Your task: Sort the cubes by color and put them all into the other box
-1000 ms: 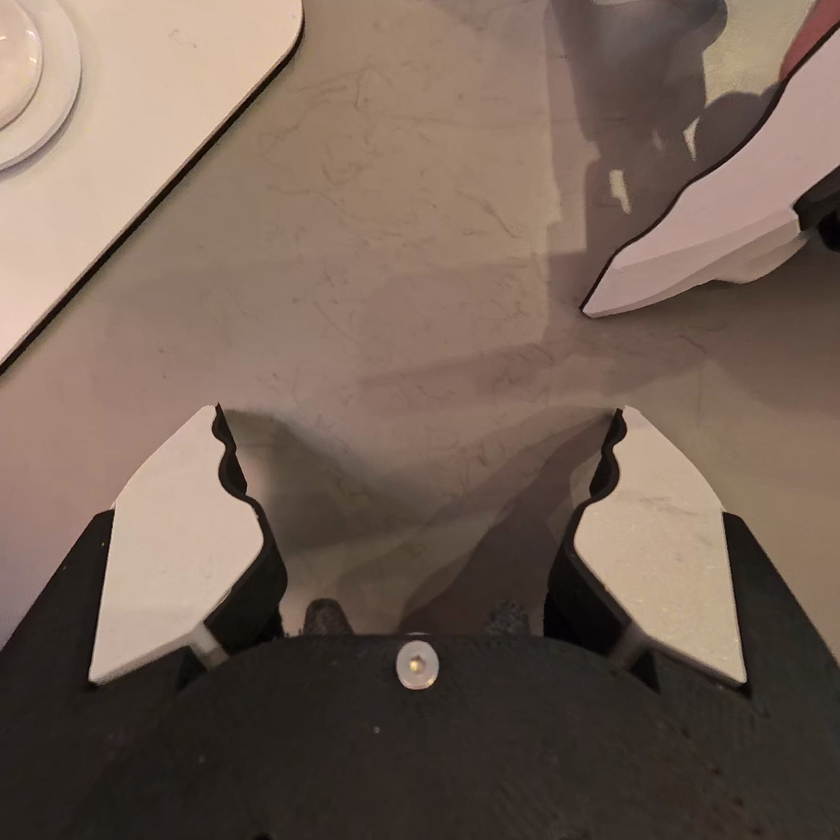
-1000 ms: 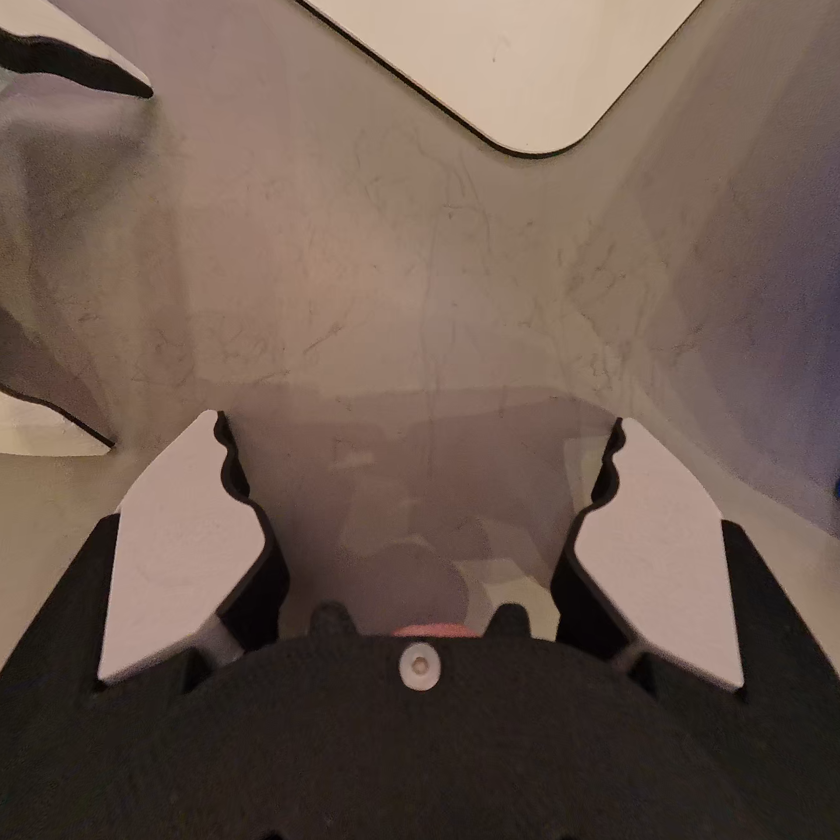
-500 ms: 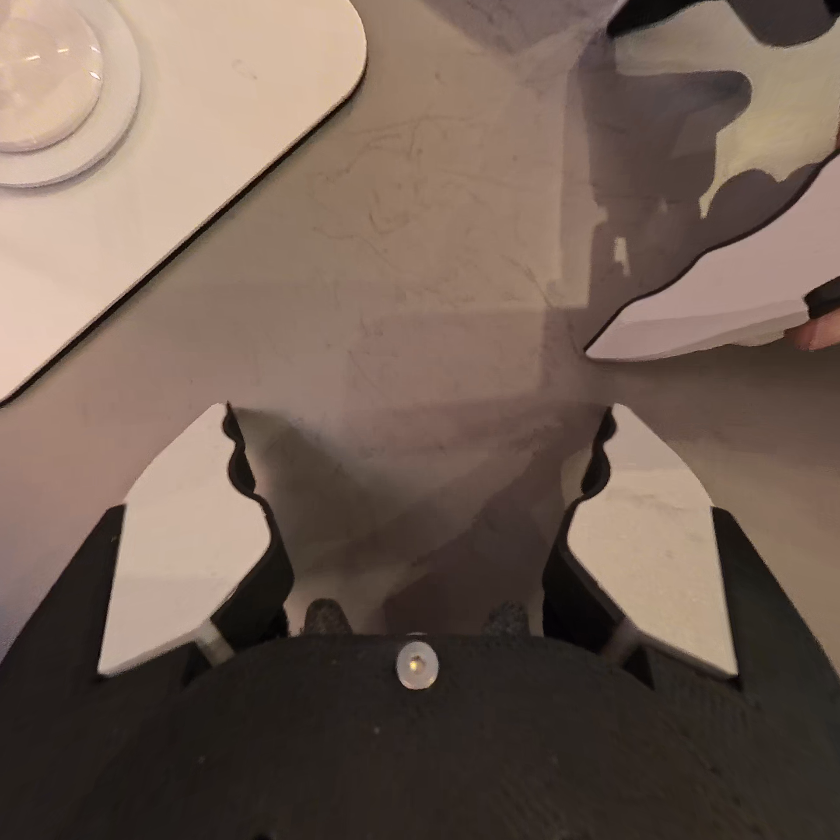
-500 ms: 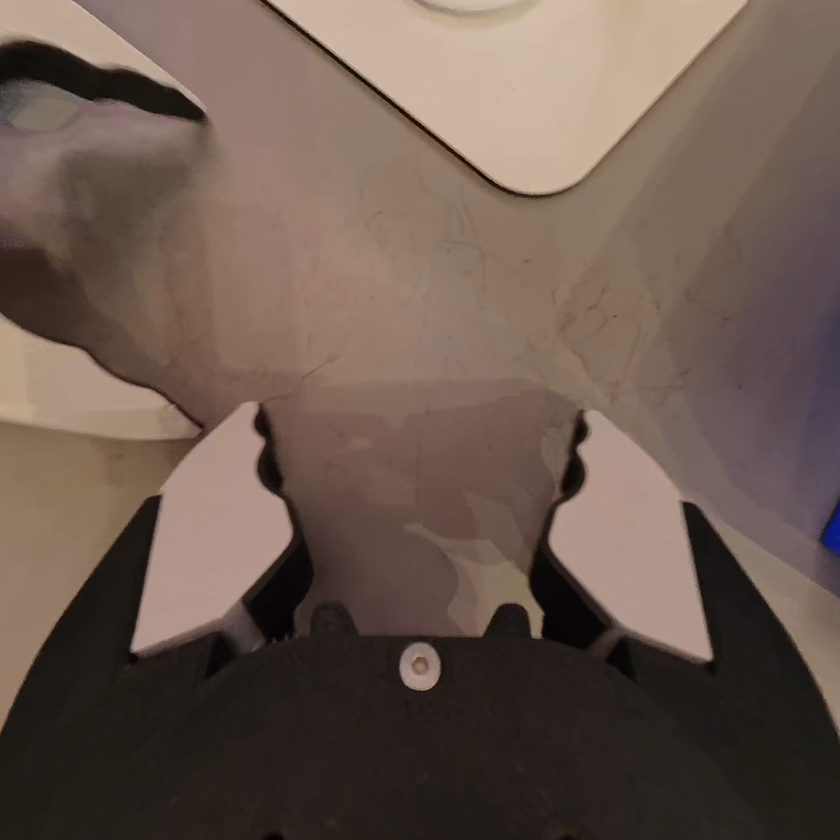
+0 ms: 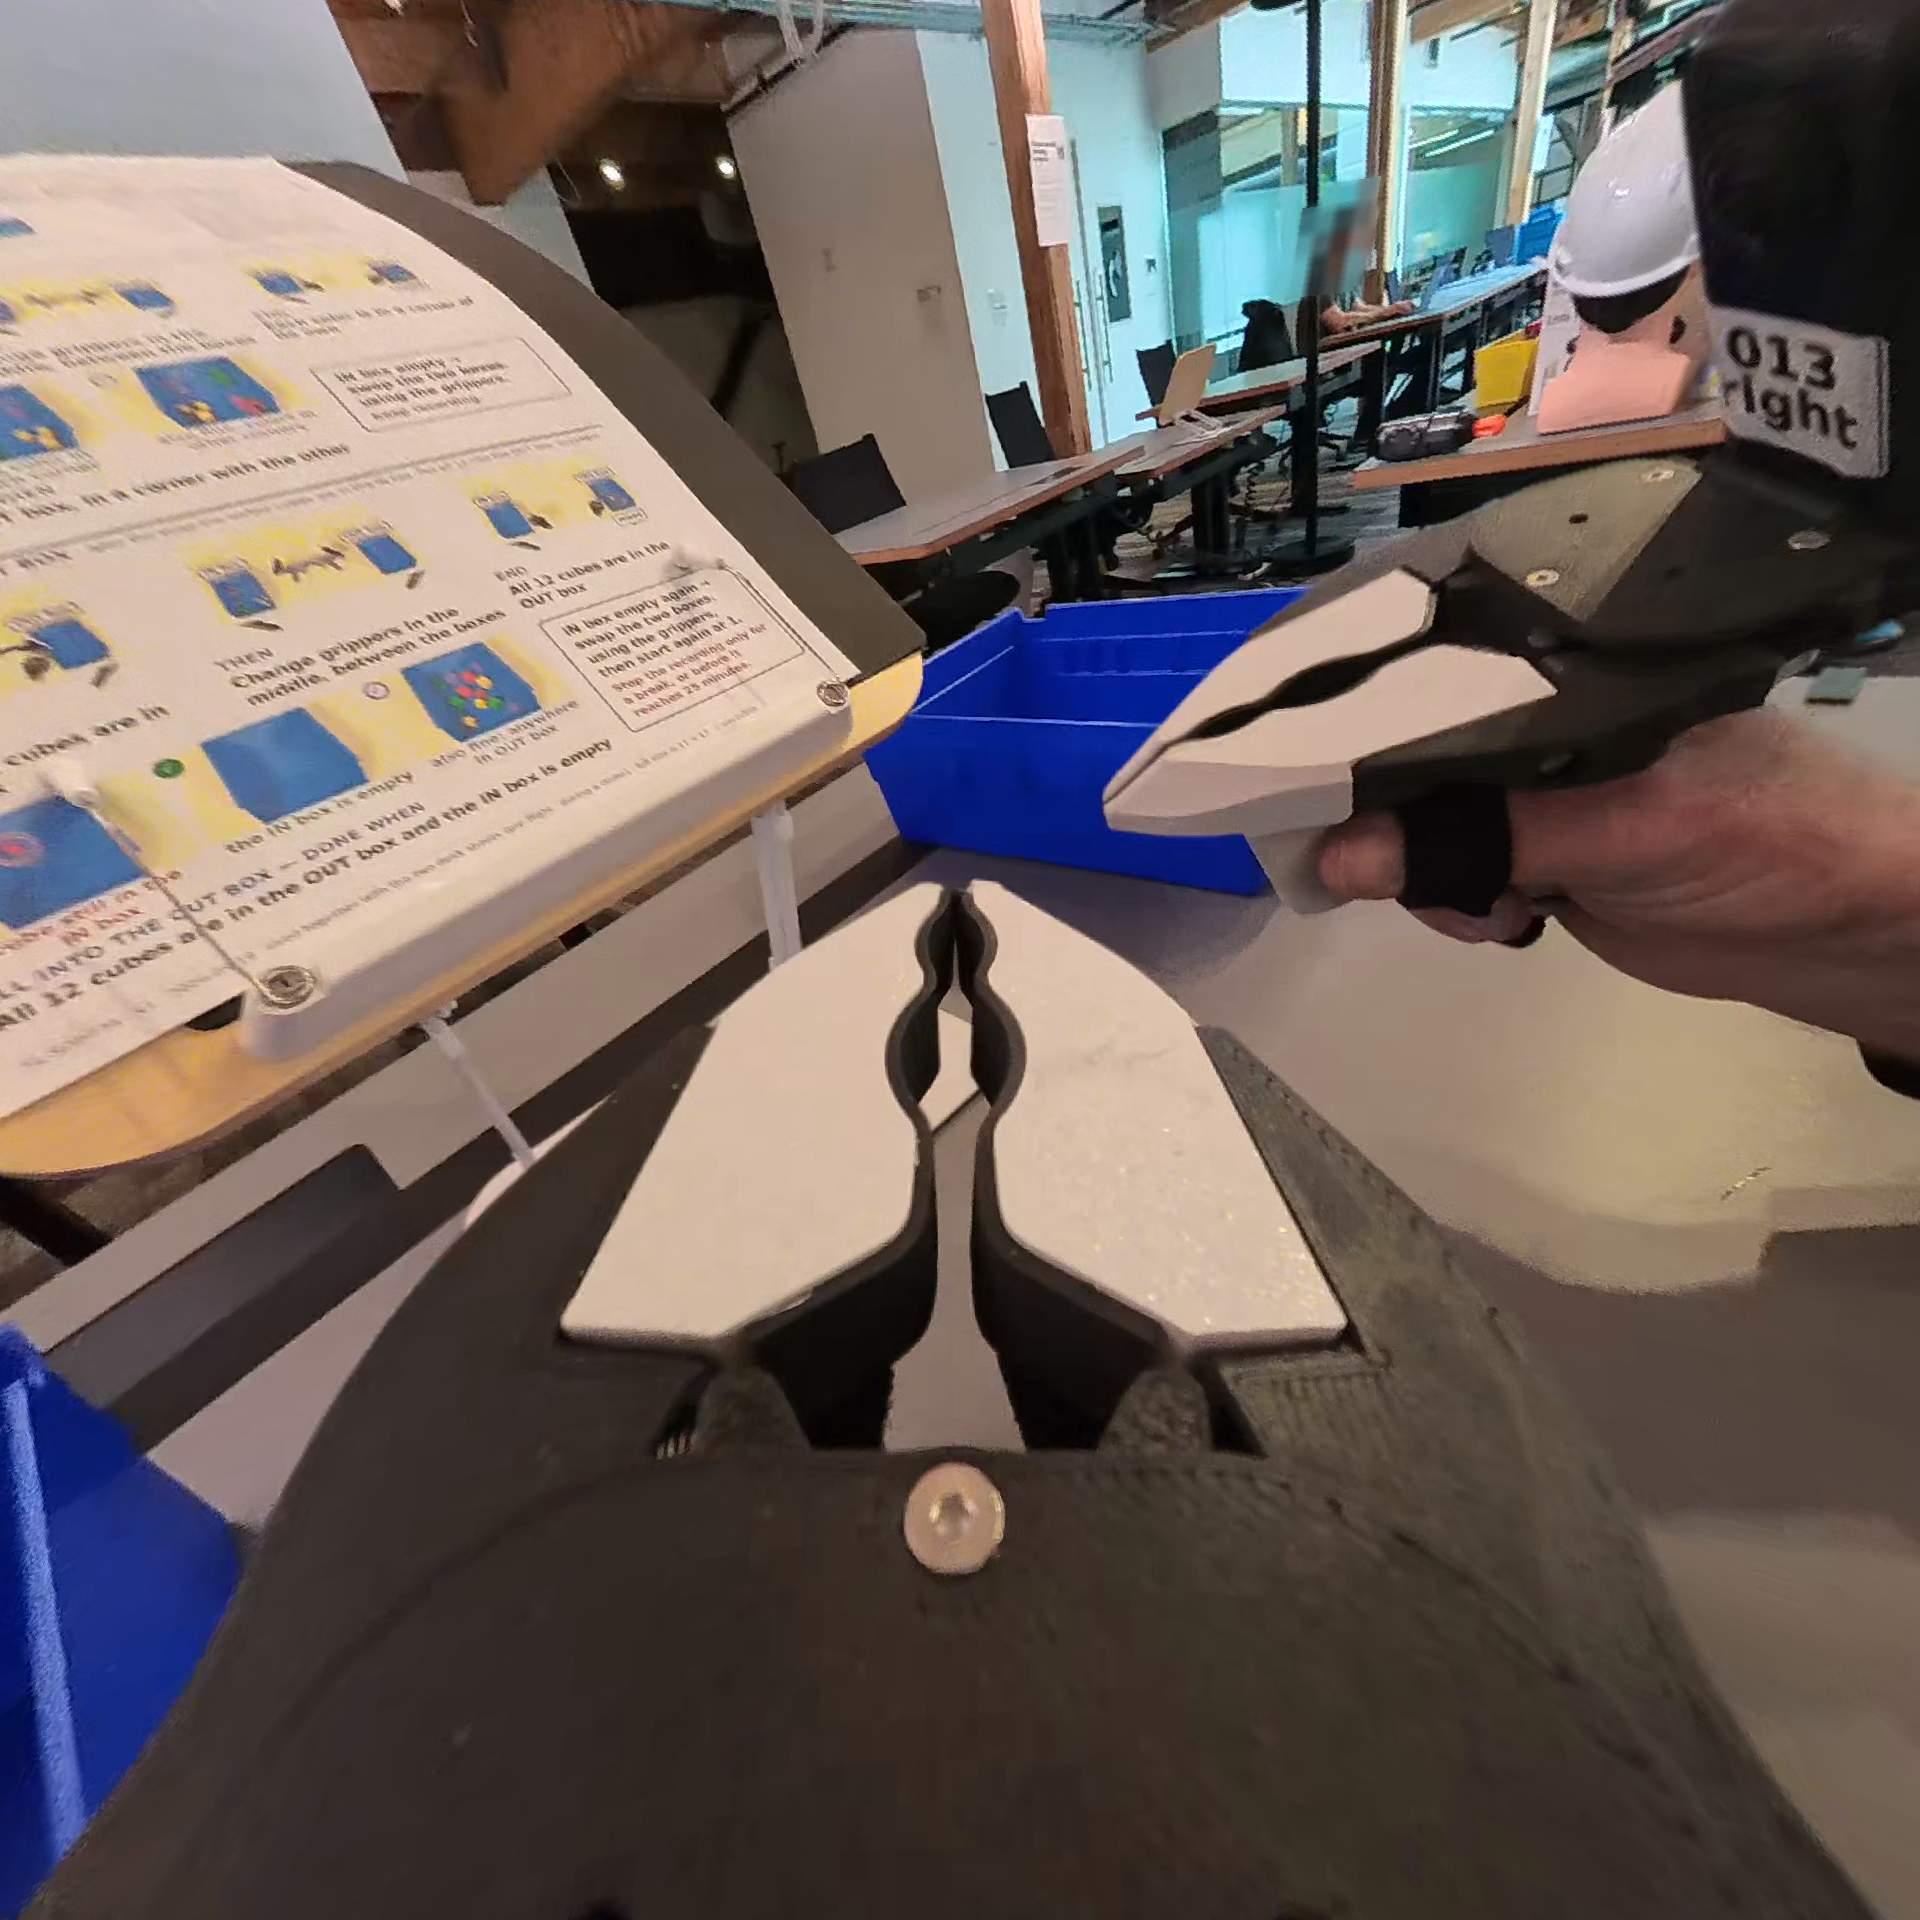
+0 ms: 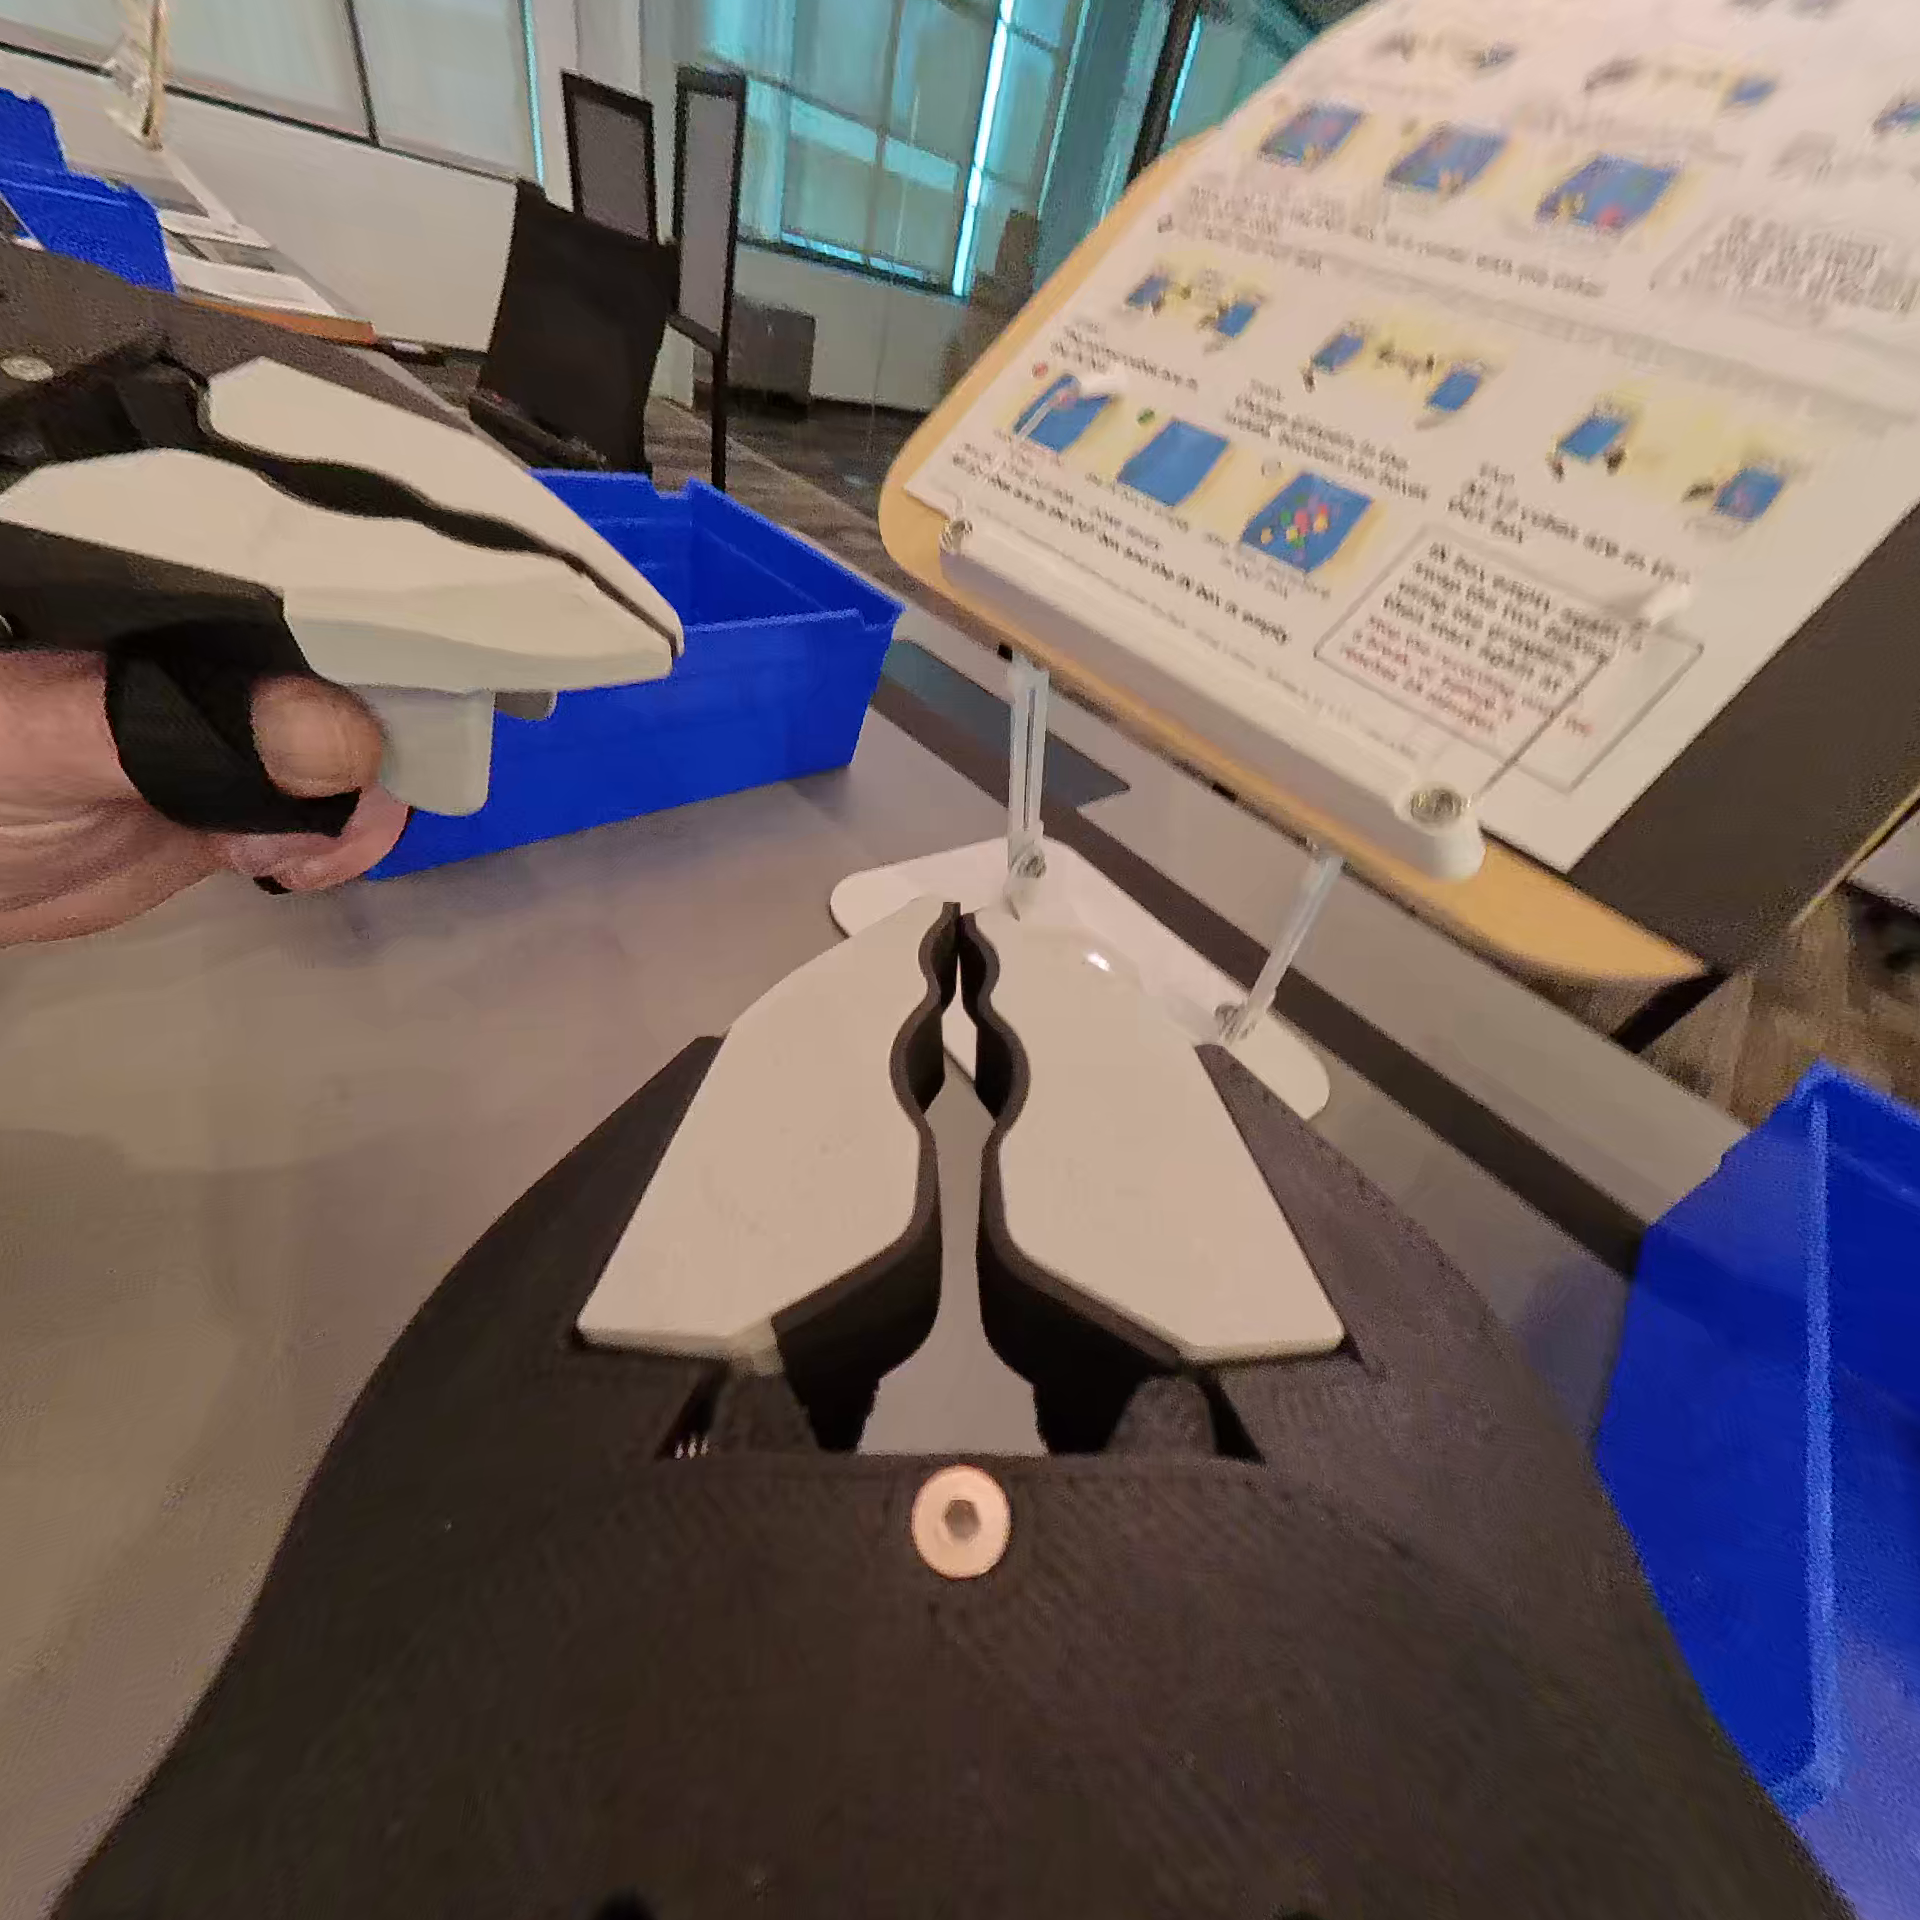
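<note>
- Evidently at the very start or between rounds: no cube in either grip, no cube in sight at all.
- Left gripper (image 5: 954,914) clenched on nothing, fingers (image 5: 790,1122) pressed together at the tips, held above the grey counter (image 5: 1455,1091).
- Right gripper (image 6: 956,920) likewise squeezed closed and empty, aimed at the white base (image 6: 1091,935) of the stand.
- Each gripper also visible in the other's view, held in a hand (image 5: 1714,862), pointing inward.
- Two blue boxes in play: one far on the right of the counter (image 5: 1039,727), open-topped, thin-walled, with what shows of its inside bare; another near the left edge (image 5: 62,1558), only a corner showing.
- In the right wrist view, one box behind the other gripper (image 6: 748,644), a second at the near right (image 6: 1787,1403); contents of the near ones hidden.
- Tilted instruction board (image 5: 312,582) standing between the boxes, on thin legs.
- Next, probably: open the fingers, turn down toward the box holding cubes, pick one colour first.
- Cubes likely small and rigid, so easy to pinch squarely; cannot tell their number or colours from here.
</note>
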`<control>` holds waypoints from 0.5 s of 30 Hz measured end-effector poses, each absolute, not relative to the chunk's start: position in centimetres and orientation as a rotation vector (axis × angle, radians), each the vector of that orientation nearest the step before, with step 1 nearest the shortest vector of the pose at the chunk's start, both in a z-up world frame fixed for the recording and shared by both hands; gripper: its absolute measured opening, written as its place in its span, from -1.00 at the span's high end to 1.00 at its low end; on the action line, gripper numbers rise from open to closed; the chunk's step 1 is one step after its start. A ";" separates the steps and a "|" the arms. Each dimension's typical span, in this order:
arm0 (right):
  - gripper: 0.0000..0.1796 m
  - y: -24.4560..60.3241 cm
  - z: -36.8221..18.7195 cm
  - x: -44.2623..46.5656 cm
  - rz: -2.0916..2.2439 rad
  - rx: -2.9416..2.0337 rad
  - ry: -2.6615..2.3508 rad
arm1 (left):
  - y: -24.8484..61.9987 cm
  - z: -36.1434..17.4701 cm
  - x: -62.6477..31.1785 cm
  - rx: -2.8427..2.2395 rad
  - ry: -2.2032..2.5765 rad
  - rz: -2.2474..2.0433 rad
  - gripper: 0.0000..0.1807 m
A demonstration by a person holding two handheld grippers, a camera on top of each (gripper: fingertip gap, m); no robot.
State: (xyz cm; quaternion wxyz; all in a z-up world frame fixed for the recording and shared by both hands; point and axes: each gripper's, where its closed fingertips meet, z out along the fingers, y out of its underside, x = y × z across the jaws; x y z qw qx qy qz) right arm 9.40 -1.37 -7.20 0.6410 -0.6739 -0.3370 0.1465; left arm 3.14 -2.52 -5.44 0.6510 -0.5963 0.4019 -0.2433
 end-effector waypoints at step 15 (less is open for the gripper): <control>1.00 -0.4 -12.9 9.4 0.292 -1.512 -0.848 | -3.1 -12.9 4.0 -1.394 1.016 -0.439 1.00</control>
